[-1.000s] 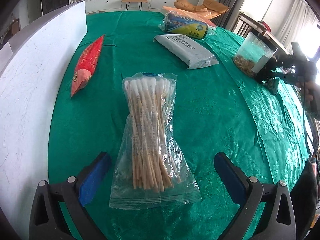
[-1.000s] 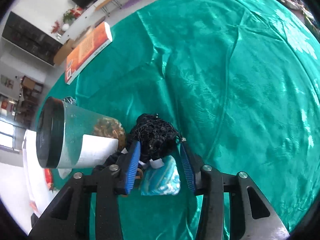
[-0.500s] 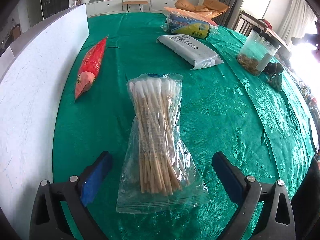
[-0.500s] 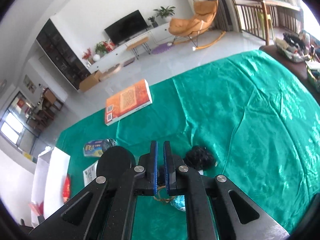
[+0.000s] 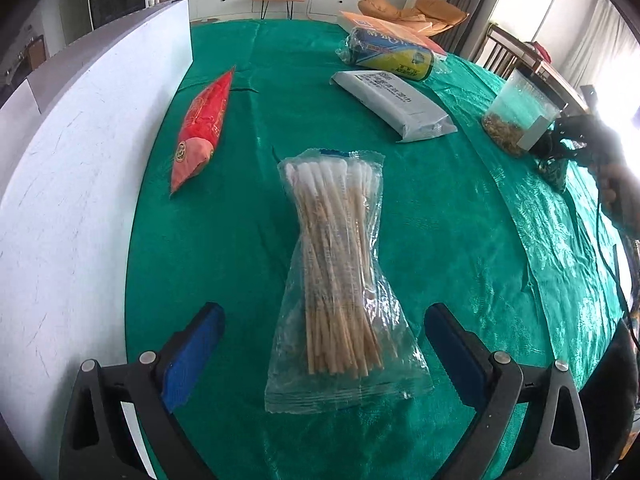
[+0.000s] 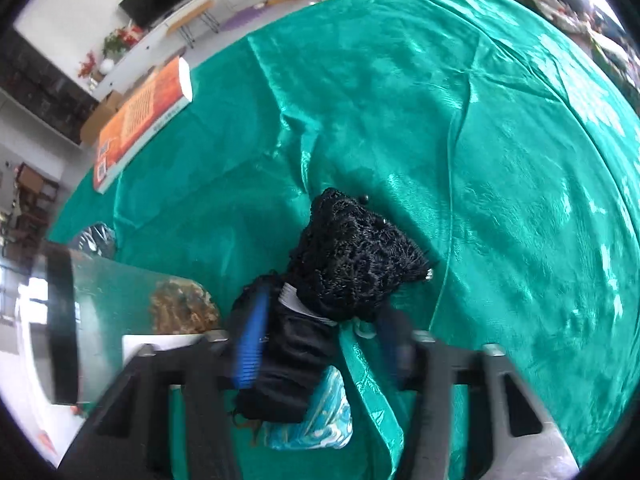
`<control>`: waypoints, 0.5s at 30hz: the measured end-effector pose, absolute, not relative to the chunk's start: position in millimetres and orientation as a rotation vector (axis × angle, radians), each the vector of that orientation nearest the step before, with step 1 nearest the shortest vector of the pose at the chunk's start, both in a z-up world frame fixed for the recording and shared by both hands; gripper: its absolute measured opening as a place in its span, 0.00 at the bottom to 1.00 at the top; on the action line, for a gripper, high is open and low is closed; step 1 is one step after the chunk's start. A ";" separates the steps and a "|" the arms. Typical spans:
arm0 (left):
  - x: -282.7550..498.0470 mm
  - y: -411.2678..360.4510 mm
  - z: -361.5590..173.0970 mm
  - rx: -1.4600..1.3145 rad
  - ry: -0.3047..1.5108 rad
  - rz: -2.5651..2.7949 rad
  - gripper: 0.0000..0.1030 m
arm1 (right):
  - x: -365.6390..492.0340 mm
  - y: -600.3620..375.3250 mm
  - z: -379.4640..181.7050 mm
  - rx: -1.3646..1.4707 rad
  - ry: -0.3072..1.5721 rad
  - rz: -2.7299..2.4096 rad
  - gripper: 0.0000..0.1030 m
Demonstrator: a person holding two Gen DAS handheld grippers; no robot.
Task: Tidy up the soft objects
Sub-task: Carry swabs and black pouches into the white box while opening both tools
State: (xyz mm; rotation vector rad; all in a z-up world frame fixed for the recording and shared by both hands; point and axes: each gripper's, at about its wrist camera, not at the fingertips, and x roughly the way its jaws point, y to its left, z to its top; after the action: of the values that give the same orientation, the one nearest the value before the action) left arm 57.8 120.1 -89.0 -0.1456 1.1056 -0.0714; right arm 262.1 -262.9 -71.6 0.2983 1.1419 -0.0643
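Observation:
A black lace cloth [image 6: 352, 256] lies bunched on the green tablecloth, partly over a small teal patterned pouch [image 6: 320, 420]. My right gripper [image 6: 320, 344] is open, its blue pads either side of the cloth's near end. In the left wrist view the cloth [image 5: 556, 152] is a dark lump beside the jar at the far right. My left gripper [image 5: 320, 344] is open and empty, its fingers either side of a clear bag of cotton swabs [image 5: 340, 276] lying flat.
A clear jar with a black lid [image 6: 100, 320] lies left of the right gripper. An orange book [image 6: 140, 120] lies at the far side. A red snack bag [image 5: 204, 120], grey packet [image 5: 392, 104] and blue-yellow pack [image 5: 392, 54] lie further off. A white board [image 5: 80, 152] stands left.
My right gripper was shut and raised half a second ago; now it is open and low over the black cloth again. The left gripper has hardly moved.

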 end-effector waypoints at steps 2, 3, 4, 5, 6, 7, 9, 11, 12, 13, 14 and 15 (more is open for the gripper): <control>63.7 112.0 -92.9 -0.107 1.117 -0.055 0.96 | 259.6 -257.4 -52.3 0.244 1.078 -0.077 0.38; 66.3 105.4 -93.4 -0.078 1.118 -0.064 0.94 | 256.8 -255.0 -37.1 0.208 1.030 -0.082 0.38; 67.8 98.5 -92.4 -0.037 1.105 -0.059 0.78 | 253.1 -251.3 -19.8 0.161 0.976 -0.087 0.38; 68.1 92.0 -90.0 0.014 1.076 -0.041 0.46 | 249.2 -246.6 -1.9 0.110 0.925 -0.092 0.38; 68.6 87.3 -87.6 0.039 1.055 -0.050 0.39 | 244.7 -241.7 17.1 0.061 0.874 -0.098 0.38; 70.7 86.8 -85.9 0.027 1.048 -0.067 0.32 | 239.5 -237.2 35.4 0.024 0.830 -0.101 0.38; 71.2 95.6 -76.1 -0.067 1.029 -0.104 0.29 | 229.8 -226.5 68.4 -0.017 0.759 -0.093 0.38; 64.2 107.8 -57.3 -0.158 0.976 -0.132 0.29 | 219.1 -213.2 98.3 -0.036 0.705 -0.069 0.38; 58.5 114.7 -45.5 -0.195 0.950 -0.140 0.29 | 212.9 -203.8 111.4 -0.043 0.686 -0.043 0.38; 52.1 121.9 -33.3 -0.230 0.923 -0.150 0.29 | 205.3 -193.1 122.6 -0.051 0.674 -0.009 0.38; 45.4 130.3 -20.4 -0.263 0.895 -0.160 0.29 | 197.3 -180.4 131.7 -0.056 0.666 0.031 0.38; 38.8 138.5 -7.2 -0.288 0.869 -0.163 0.29 | 190.5 -164.5 139.6 -0.054 0.664 0.081 0.38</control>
State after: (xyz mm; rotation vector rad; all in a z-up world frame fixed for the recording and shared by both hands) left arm 38.8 138.5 -7.2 -0.2880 0.8693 -0.1627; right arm 190.5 -164.5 139.6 -0.0537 0.6642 0.0812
